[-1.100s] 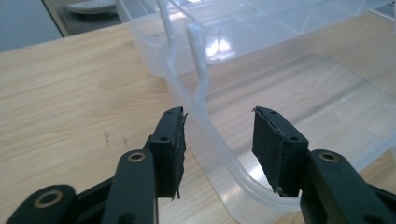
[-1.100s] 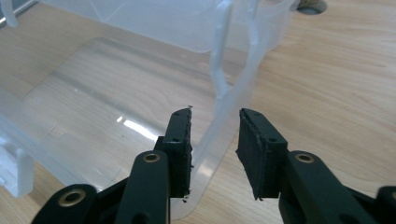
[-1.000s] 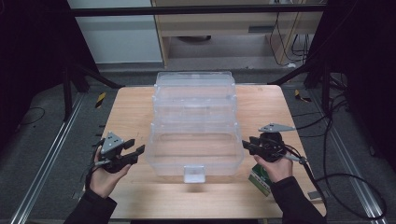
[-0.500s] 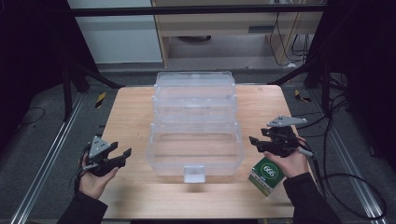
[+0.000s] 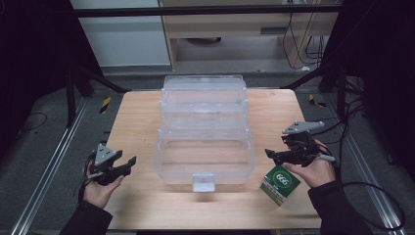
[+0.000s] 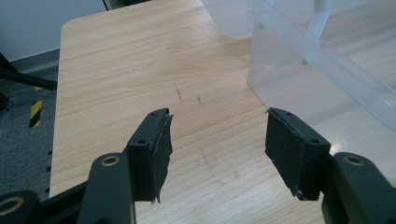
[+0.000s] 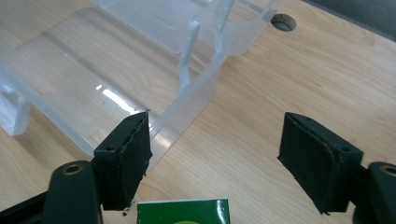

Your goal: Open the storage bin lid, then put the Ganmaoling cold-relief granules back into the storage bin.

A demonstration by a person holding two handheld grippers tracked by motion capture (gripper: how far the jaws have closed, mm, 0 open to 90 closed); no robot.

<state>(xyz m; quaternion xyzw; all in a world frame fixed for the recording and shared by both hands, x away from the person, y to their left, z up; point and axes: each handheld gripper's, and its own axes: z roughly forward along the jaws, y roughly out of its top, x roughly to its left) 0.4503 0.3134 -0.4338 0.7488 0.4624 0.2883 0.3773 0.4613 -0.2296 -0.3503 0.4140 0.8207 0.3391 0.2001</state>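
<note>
On table (image 5: 137, 112), clear tiered box (image 5: 204, 142) sits centre, trays stepped open. My left gripper (image 5: 128, 163) hovers left of it, jaws spread, empty. My right gripper (image 5: 270, 154) hovers above green carton (image 5: 280, 183), jaws wide apart, nothing held.

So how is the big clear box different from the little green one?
The clear box is see-through, tiered, open and empty; the green box is opaque and printed, with a white "666" mark. The clear box is far larger and sits mid-table; the green box lies at the near right, beside the right gripper. Both rest on the wooden table, held by neither gripper.
</note>
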